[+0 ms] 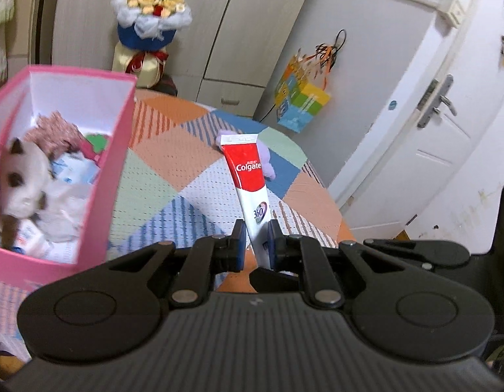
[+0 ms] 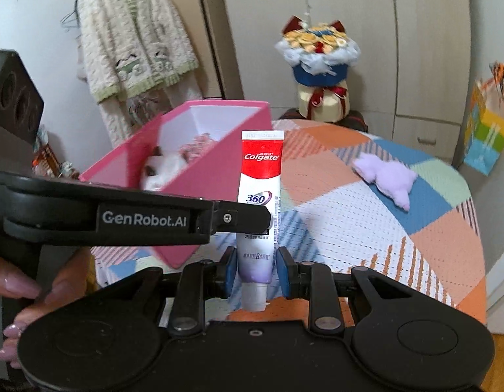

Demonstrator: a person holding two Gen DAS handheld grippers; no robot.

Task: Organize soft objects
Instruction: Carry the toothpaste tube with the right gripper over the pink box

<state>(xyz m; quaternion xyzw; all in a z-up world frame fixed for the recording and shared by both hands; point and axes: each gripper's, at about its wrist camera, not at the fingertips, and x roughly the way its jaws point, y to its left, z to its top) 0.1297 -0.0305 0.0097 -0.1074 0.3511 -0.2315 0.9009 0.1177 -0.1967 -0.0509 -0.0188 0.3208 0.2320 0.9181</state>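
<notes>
A red and white Colgate toothpaste tube [image 1: 250, 176] stands upright in the air above the table, held by both grippers. My left gripper [image 1: 257, 240] is shut on its lower white part. My right gripper [image 2: 256, 263] is shut on the tube [image 2: 261, 176] just above its cap; the left gripper's finger [image 2: 248, 219] reaches in from the left and pinches it higher up. The pink box [image 1: 119, 150] sits to the left and holds a plush cat [image 1: 23, 179], fabric and small packets. A purple plush toy [image 2: 387, 178] lies on the patchwork tablecloth [image 2: 366, 228], apart from both grippers.
A flower bouquet [image 2: 319, 72] stands behind the table's far edge, in front of beige wardrobes. A colourful gift bag [image 1: 301, 98] hangs on the wall at right, near a white door [image 1: 441, 130]. A knitted cardigan [image 2: 134, 45] hangs at back left. A person's hand [image 2: 20, 290] grips the left tool.
</notes>
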